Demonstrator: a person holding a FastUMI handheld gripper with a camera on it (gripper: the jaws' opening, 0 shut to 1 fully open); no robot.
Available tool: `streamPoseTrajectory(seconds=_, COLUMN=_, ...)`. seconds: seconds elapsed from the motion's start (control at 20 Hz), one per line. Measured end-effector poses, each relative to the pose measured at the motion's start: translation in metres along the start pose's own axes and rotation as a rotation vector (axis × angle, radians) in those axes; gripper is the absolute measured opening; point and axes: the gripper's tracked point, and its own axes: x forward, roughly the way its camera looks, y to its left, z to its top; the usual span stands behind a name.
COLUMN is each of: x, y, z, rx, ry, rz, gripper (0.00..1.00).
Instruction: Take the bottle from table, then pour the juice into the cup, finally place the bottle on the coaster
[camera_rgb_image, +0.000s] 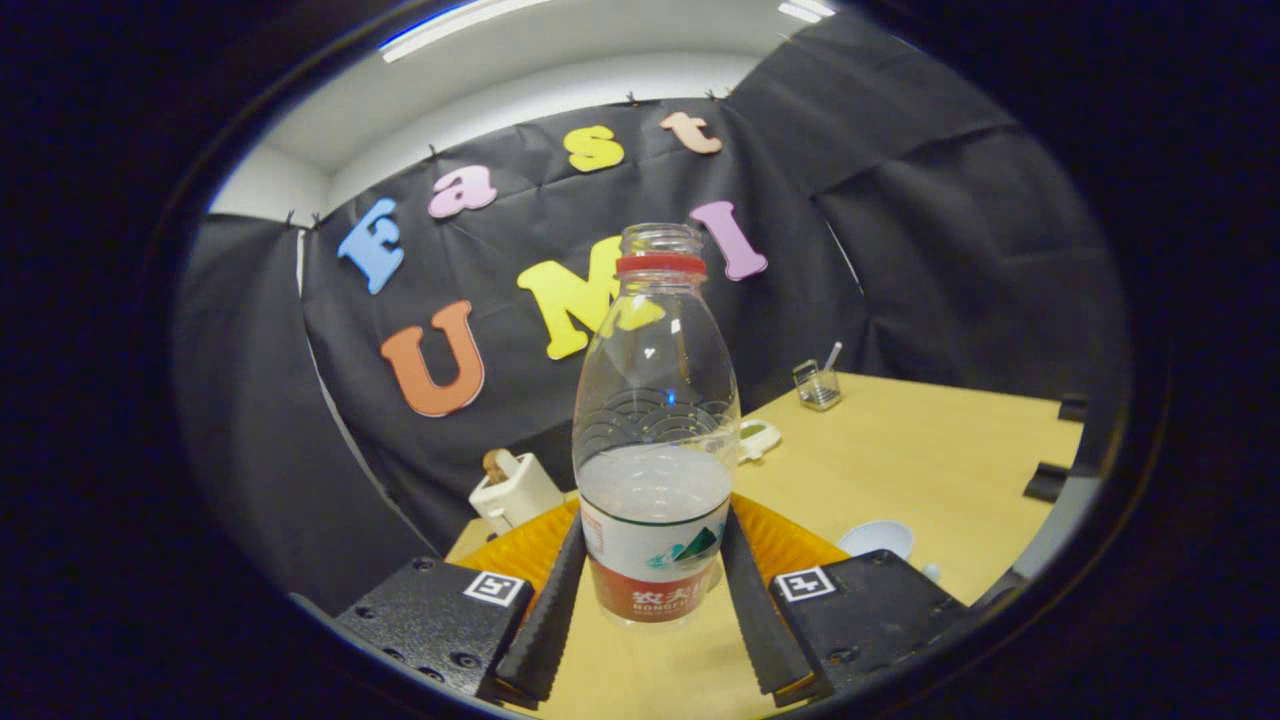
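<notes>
Gripper view: the bottle (655, 440) stands upright between the two fingers (548, 600), both pressed against its labelled lower body, a firm grasp. Uncapped, red ring at the neck; clear liquid fills roughly the lower third. Whether its base touches the table (900, 450) or hangs just above, cannot tell. An orange ribbed coaster (790, 540) lies directly behind the bottle, partly hidden by it and the fingers. A small white cup (877, 538) sits just beyond the right finger. Farther back: a cream toaster-like box (515, 490) at the table's edge, a white object (758, 438) behind the bottle, a clear holder (818, 385) near the wall.
</notes>
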Motion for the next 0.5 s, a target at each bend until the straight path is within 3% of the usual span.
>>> streamPoseTrajectory(seconds=0.2, x=0.013, y=0.011, z=0.017, rx=-0.122, ry=-0.041, rz=0.002, gripper=0.77)
streamPoseTrajectory(seconds=0.5, x=0.072, y=0.029, z=-0.008, rx=-0.267, ry=-0.006, rz=0.052, gripper=0.77)
